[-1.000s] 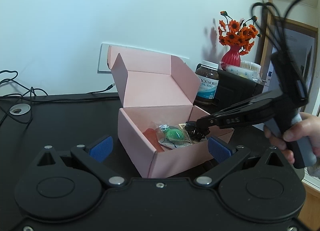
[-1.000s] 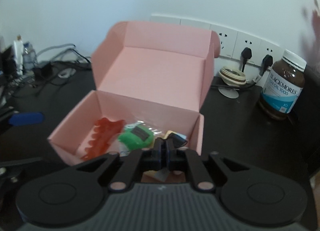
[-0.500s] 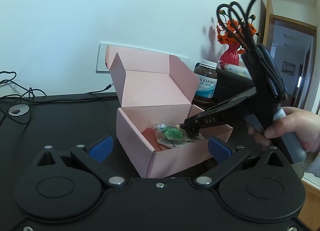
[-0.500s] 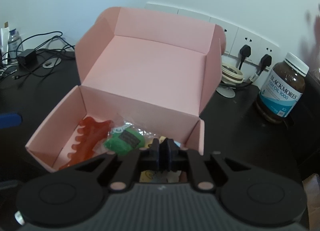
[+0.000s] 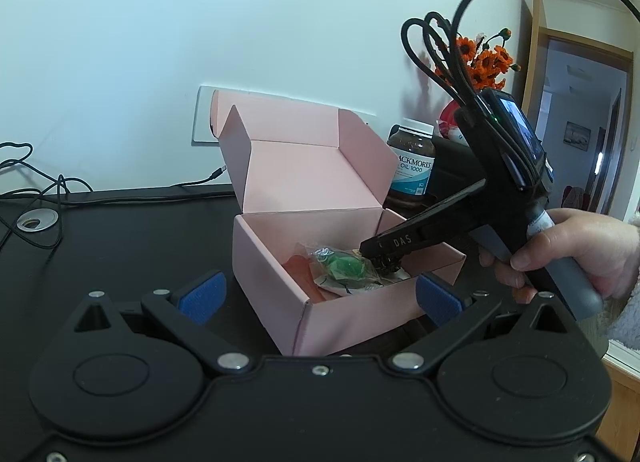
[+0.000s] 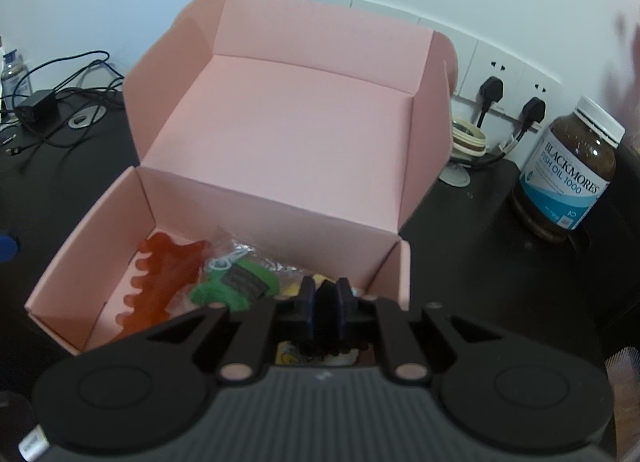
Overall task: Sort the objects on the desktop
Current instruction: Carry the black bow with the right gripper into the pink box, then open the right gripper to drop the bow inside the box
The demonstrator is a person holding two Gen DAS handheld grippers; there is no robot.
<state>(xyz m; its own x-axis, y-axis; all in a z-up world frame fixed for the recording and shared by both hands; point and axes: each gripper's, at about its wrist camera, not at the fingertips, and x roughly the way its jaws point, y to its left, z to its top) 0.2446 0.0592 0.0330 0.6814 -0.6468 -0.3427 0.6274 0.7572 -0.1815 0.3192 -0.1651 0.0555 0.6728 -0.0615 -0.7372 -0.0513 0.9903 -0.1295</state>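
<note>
An open pink cardboard box [image 5: 272, 286] [image 6: 280, 134] stands on the black desk, its lid up against the wall. Inside lie an orange hair claw [image 6: 160, 278] [image 5: 298, 266], a green toy in a clear bag [image 6: 236, 286] [image 5: 344, 268] and a yellow-printed item [image 6: 290, 288]. My right gripper [image 6: 325, 298] [image 5: 376, 252] is shut on a black frizzy hair tie [image 6: 324, 348] [image 5: 386, 263], low inside the box's right end. A hand [image 5: 576, 250] holds that gripper. My left gripper [image 5: 320, 298] is open in front of the box, one blue pad on each side of its near corner.
A brown fish oil bottle [image 6: 568, 178] [image 5: 412, 166] stands right of the box. Wall sockets with black plugs [image 6: 490, 88] sit behind it. Cables [image 5: 40, 186] and a charger [image 6: 36, 108] lie at the left. Orange flowers [image 5: 484, 62] rise at the back right.
The right gripper has moved left and down into the box with the black hair tie. The left gripper stays open in the same place.
</note>
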